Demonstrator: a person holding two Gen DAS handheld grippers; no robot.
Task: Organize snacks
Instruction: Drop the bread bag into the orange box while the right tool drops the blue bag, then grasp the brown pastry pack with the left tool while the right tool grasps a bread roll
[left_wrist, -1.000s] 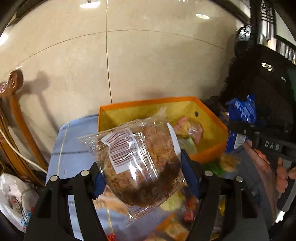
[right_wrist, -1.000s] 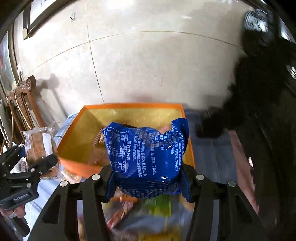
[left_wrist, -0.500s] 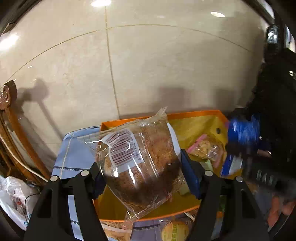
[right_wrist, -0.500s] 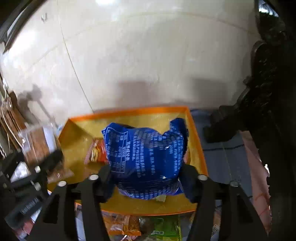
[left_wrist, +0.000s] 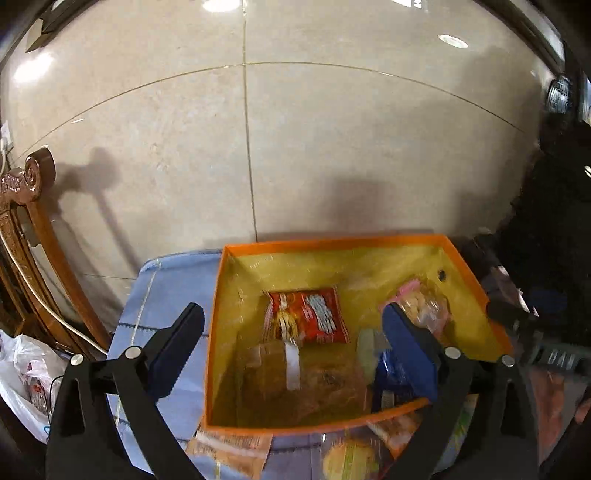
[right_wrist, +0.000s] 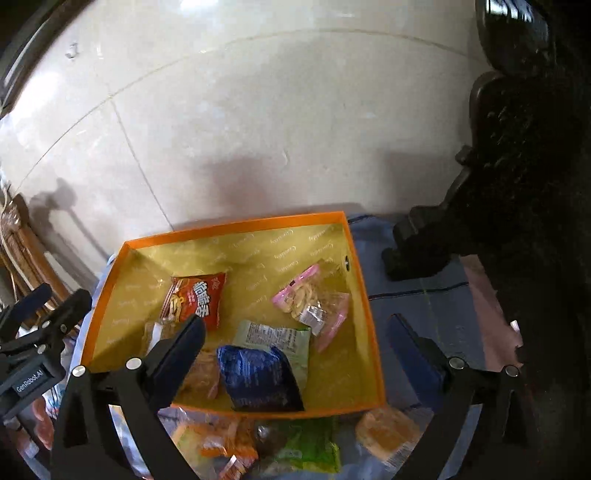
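The blue bag (right_wrist: 258, 376) and bread pack (left_wrist: 295, 380) lie in the orange box (right_wrist: 364, 291) at lower centre, beside a red packet (right_wrist: 197, 299). Both the left gripper (left_wrist: 291, 354) and right gripper (right_wrist: 295, 354) hang spread apart, holding nothing.

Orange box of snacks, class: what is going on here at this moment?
A person with two handheld grippers is sorting snacks into the orange box. Both the left gripper and right gripper hover over it, jaws open and empty. A blue packet and a clear-wrapped cake lie inside; more snacks wait in front.
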